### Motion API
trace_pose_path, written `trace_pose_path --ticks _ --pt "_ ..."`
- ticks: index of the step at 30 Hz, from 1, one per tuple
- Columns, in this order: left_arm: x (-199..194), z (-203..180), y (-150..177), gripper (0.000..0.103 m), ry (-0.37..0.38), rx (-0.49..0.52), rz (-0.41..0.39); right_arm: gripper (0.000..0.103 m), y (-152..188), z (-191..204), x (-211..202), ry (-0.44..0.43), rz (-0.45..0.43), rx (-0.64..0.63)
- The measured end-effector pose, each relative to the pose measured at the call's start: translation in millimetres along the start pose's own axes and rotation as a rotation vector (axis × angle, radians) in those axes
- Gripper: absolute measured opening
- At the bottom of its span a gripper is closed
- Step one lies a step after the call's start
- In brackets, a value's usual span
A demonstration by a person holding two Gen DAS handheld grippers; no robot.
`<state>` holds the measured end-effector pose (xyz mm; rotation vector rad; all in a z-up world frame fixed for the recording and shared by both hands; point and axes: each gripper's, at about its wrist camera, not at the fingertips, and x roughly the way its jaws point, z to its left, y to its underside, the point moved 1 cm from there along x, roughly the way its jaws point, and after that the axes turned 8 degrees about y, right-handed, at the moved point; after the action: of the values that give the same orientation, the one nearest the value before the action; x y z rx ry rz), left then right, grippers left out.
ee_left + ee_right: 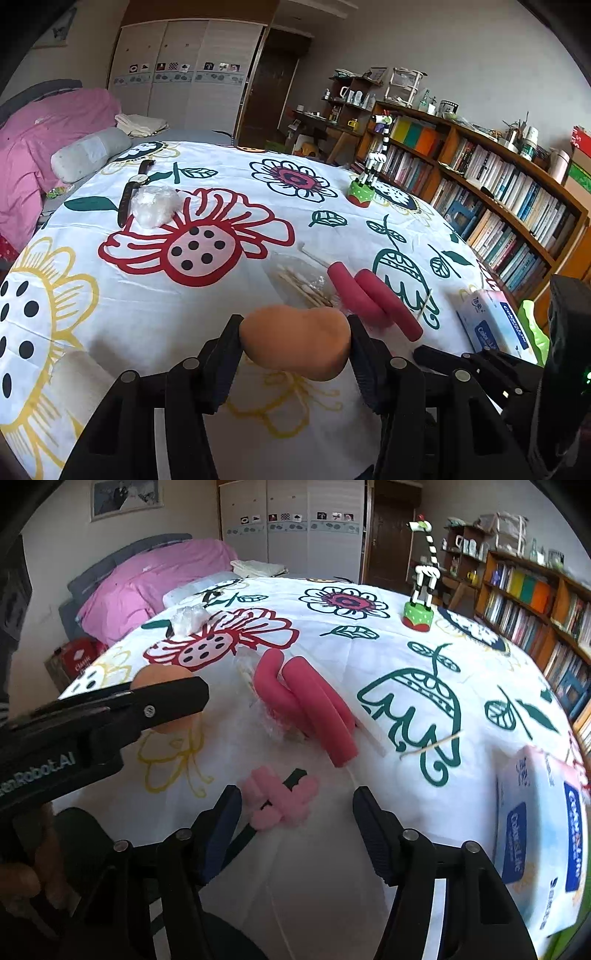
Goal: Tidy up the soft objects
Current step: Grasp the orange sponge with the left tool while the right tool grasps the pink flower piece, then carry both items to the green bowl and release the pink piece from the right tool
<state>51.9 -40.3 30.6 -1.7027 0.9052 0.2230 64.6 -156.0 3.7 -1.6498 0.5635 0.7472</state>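
Observation:
My left gripper is shut on an orange makeup sponge and holds it above the flowered cloth; the sponge also shows in the right wrist view, behind the left gripper's finger. A bent red foam roller lies just beyond it, and is seen in the right wrist view too. My right gripper is open and hovers over a pink pipe-cleaner flower with a green stem. A crumpled clear plastic bag lies at the far left.
A clear bag of cotton swabs lies beside the roller. A tissue pack sits at the right edge. A zebra toy on a green base and a wristwatch stand farther back. A bookshelf lines the right side.

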Motion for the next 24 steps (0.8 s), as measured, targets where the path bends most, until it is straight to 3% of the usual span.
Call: trace_pose_path --ticks 3,11,17,24 --pt "0.2 2.1 0.5 0.057 -0.003 -0.008 0.000 0.056 -2.0 2.4 1.3 0.003 -0.006 -0.013" --pt "0.0 2.4 2.3 0.057 0.005 -0.009 0.000 0.024 -0.8 5.6 -2.7 0.003 -0.017 -0.026" --pt "-0.9 1.7 2.9 0.057 0.008 -0.010 -0.005 0.015 0.2 -6.1 -14.0 -0.040 -0.028 0.037" --pt "-2.9 -0.3 3.3 0.057 0.012 -0.007 -0.012 0.014 3.1 -11.5 -35.6 -0.075 -0.061 0.089"
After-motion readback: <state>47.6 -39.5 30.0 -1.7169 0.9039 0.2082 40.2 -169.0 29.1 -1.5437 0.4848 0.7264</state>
